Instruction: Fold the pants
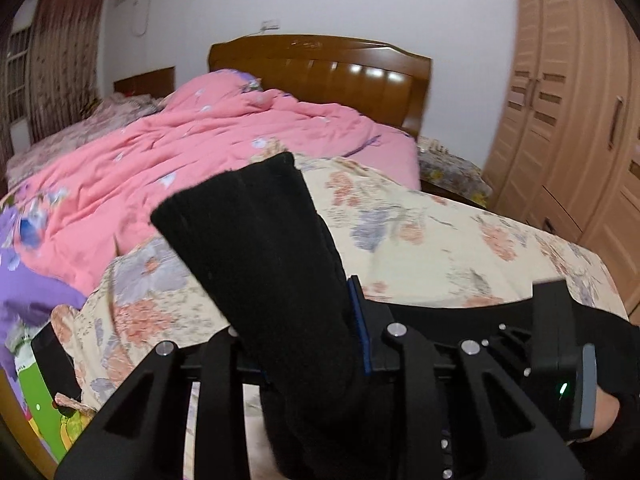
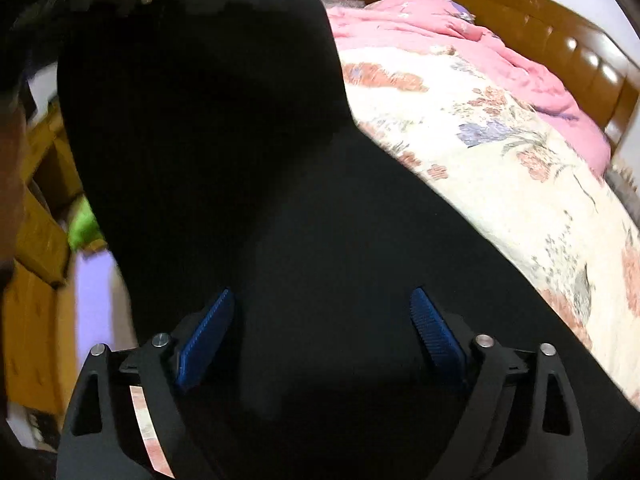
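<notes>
One gripper, your left, is clenched on the pants, lifted over the bed's near edge; your right gripper gapes, gripping nothing. Held by one pinch, the cloth may slip or bunch.

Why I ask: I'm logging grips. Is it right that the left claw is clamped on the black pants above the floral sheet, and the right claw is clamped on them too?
Not quite. The left claw is clamped on the black pants above the floral sheet, but the right wrist view shows the right claw open, pads apart.
</notes>
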Available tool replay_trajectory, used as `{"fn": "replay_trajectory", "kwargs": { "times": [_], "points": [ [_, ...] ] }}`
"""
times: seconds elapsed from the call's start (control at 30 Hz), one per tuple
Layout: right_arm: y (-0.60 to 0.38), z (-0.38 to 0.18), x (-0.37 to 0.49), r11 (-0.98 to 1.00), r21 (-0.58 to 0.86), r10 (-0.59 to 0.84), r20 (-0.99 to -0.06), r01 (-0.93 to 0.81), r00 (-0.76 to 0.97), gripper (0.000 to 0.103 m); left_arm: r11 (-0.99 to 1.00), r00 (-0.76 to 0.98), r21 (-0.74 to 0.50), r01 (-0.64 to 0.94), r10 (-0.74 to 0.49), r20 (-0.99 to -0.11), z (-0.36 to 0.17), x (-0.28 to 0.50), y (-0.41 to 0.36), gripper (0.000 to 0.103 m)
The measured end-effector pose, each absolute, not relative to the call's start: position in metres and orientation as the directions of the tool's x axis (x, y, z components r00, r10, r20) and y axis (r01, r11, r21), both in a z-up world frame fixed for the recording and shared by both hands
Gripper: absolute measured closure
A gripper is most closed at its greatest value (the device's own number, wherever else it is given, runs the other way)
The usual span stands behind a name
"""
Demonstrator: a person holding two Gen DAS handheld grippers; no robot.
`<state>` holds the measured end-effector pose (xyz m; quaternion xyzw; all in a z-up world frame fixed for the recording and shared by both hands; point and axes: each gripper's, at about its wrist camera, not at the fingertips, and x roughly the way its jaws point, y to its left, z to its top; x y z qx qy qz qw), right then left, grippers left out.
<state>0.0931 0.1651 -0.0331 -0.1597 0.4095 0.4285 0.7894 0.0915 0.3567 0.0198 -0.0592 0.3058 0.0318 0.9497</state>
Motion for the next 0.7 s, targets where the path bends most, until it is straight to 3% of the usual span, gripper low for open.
{"fn": "replay_trajectory", "kwargs": {
  "times": [0.1, 0.2, 0.27, 0.37, 0.53, 0.6, 0.63, 0.7],
  "points": [
    [0.12, -0.012, 0.097, 0.634, 0.161, 0.591, -0.732, -0.757, 0.339, 0.016, 0.996, 0.819, -0.074, -0.045, -0.006, -0.574, 0.025, 0.089, 0.32, 0.075],
    [0.046, 0.008, 0.103, 0.691, 0.29, 0.649, -0.653, -0.662, 0.392, 0.016, 0.997, 0.827, -0.06, 0.041, -0.068, -0.558, 0.028, 0.083, 0.269, 0.076],
    [-0.014, 0.016, 0.102, 0.722, 0.387, 0.67, -0.597, -0.573, 0.441, 0.015, 0.99, 0.822, -0.067, 0.122, -0.138, -0.552, 0.027, 0.077, 0.227, 0.085],
    [-0.103, 0.019, 0.093, 0.732, 0.523, 0.681, -0.521, -0.437, 0.515, 0.015, 0.974, 0.805, -0.028, 0.227, -0.203, -0.557, 0.014, 0.065, 0.163, 0.085],
    [-0.183, 0.003, 0.073, 0.767, 0.563, 0.62, -0.527, -0.308, 0.582, 0.015, 0.913, 0.701, 0.005, 0.409, -0.31, -0.642, -0.042, 0.051, 0.075, 0.085],
    [-0.198, -0.012, 0.065, 0.752, 0.604, 0.627, -0.533, -0.263, 0.568, 0.015, 0.889, 0.65, 0.023, 0.457, -0.316, -0.691, -0.074, 0.048, 0.053, 0.082],
    [-0.197, -0.015, 0.065, 0.746, 0.617, 0.632, -0.539, -0.25, 0.557, 0.015, 0.885, 0.673, 0.061, 0.462, -0.306, -0.674, -0.077, 0.043, 0.049, 0.077],
    [-0.197, -0.026, 0.061, 0.731, 0.64, 0.65, -0.546, -0.238, 0.529, 0.015, 0.869, 0.685, 0.106, 0.483, -0.299, -0.664, -0.077, 0.036, 0.044, 0.062]
  ]
}}
